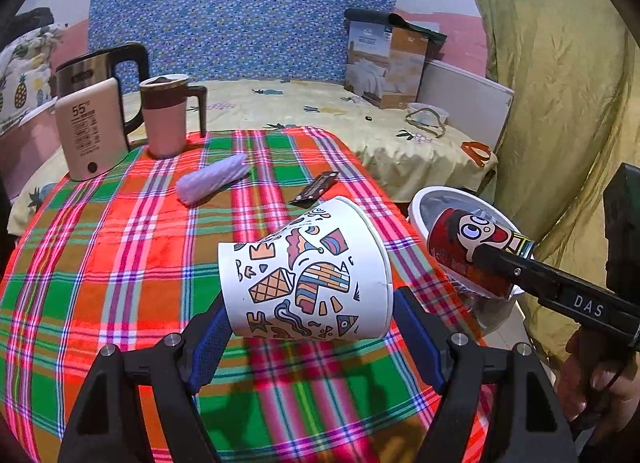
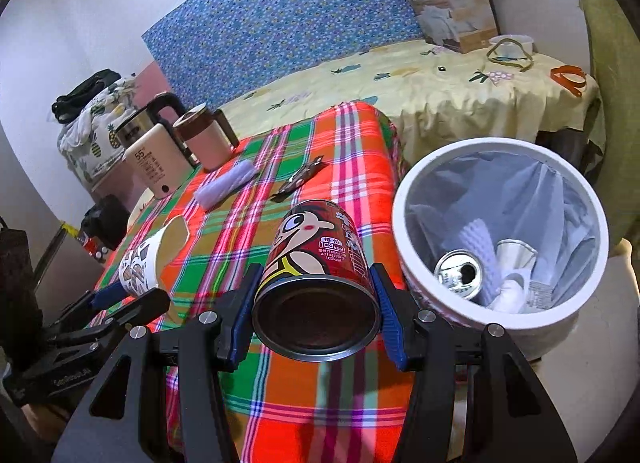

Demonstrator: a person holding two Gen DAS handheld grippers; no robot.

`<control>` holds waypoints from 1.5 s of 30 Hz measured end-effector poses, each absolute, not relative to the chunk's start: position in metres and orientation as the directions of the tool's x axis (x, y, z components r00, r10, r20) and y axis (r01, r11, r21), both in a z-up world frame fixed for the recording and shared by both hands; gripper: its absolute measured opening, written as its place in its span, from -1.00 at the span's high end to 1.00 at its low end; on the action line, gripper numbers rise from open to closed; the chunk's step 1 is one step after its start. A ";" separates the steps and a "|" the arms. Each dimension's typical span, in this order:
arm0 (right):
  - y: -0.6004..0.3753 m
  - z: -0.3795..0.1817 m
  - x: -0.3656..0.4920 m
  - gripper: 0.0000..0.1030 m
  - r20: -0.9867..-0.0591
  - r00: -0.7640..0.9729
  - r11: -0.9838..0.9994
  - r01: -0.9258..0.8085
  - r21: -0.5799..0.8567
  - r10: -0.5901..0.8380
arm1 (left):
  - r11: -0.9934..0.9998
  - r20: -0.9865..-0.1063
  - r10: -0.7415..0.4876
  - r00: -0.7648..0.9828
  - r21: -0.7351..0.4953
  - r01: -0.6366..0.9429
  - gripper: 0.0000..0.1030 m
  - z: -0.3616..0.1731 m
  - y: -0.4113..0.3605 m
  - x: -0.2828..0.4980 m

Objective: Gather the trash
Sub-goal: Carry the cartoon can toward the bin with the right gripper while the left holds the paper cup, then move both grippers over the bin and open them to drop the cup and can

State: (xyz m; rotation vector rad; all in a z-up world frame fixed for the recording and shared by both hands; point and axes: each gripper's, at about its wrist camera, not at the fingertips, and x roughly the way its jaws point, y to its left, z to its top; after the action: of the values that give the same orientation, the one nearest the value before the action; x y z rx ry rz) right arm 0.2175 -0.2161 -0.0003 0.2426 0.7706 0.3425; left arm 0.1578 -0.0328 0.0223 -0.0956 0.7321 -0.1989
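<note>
Left tongs (image 1: 310,327) clamp a patterned paper cup (image 1: 306,275), held on its side above the plaid tabletop (image 1: 120,263). Right tongs (image 2: 316,319) clamp a red cartoon-printed can (image 2: 316,271), also on its side, just beside the white trash bin (image 2: 500,327) off the tabletop's edge. The lined bin holds a silver drink can (image 2: 460,273) and crumpled paper. Farther on the tabletop: a dark wrapper (image 1: 314,188), a pale ridged roll (image 1: 212,182), a pink mug (image 1: 166,115), an electric kettle (image 1: 90,123).
</note>
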 end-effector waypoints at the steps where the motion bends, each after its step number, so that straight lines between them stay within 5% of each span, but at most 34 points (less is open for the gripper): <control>1: -0.219 0.000 0.218 -0.06 -0.635 0.669 0.918 -0.210 0.336 0.386 | 0.976 -0.653 -0.215 0.726 -0.154 0.151 -0.52 0.023 -0.035 0.160; 45: -0.337 -0.029 0.241 -0.06 -0.722 0.666 0.956 0.047 0.290 0.187 | 0.847 -0.708 -0.440 0.552 -0.124 0.516 -0.53 -0.010 -0.220 0.259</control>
State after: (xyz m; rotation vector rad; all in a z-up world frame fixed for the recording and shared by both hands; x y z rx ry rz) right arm 0.2405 -0.3371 -0.0289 0.2966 0.8416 0.0805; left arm 0.2588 -0.2200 -0.0101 0.1025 0.8077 -0.5664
